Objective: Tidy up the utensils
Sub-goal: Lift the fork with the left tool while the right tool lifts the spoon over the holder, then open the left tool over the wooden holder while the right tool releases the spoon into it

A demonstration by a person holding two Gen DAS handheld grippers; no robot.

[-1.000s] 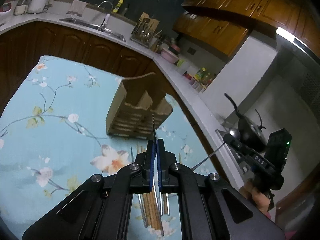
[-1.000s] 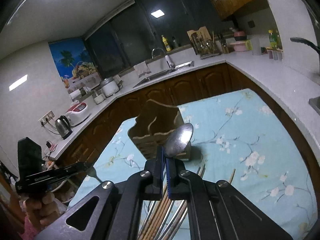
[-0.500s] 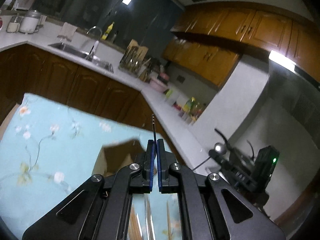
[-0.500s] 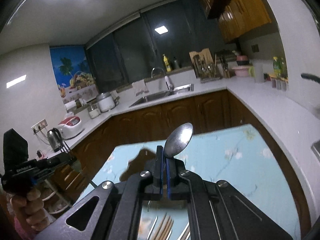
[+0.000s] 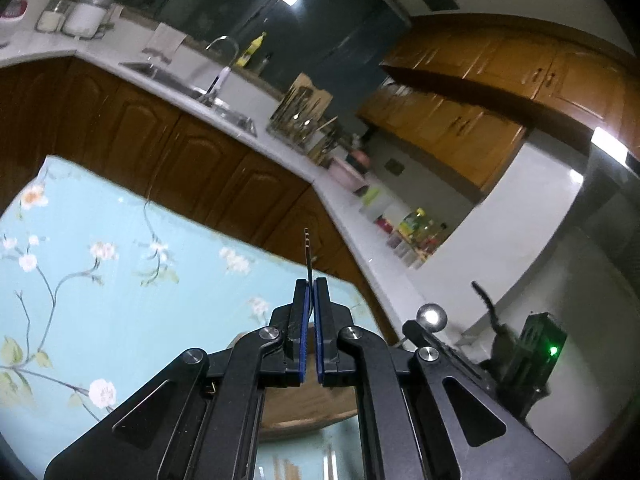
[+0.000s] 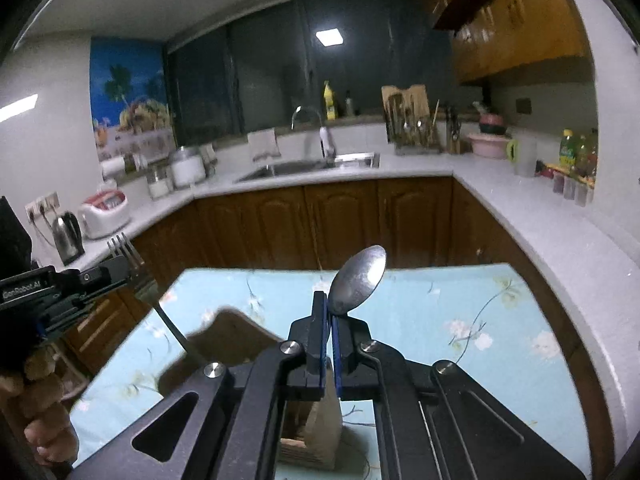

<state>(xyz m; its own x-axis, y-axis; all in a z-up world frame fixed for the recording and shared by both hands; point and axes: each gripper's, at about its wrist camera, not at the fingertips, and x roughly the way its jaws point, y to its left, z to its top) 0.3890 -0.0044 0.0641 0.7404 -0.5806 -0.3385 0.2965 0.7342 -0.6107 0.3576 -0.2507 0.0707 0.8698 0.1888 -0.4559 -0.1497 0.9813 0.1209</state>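
My left gripper (image 5: 310,286) is shut on a metal fork (image 5: 307,254), seen edge-on above its fingertips; the tines (image 6: 126,252) and handle show at the left of the right wrist view. My right gripper (image 6: 328,300) is shut on a steel spoon (image 6: 360,280), bowl upward; the bowl (image 5: 431,317) also shows in the left wrist view. A wooden utensil holder (image 6: 224,344) stands on the floral tablecloth (image 6: 440,312), just below both grippers. Its rim (image 5: 304,408) shows between the left fingers. Loose chopsticks lie below it (image 5: 292,468).
The table is ringed by a white counter (image 6: 540,240) over brown cabinets. A sink (image 6: 308,166), a dish rack (image 6: 412,132), a kettle (image 6: 68,236) and jars stand on the counter. The left gripper (image 6: 60,292) and the holding hand are at the left edge.
Both grippers have risen and tilted up, carrying the fork and spoon over the wooden holder. The holder has slid from mid-frame down under the fingers. The chopsticks are nearly out of view.
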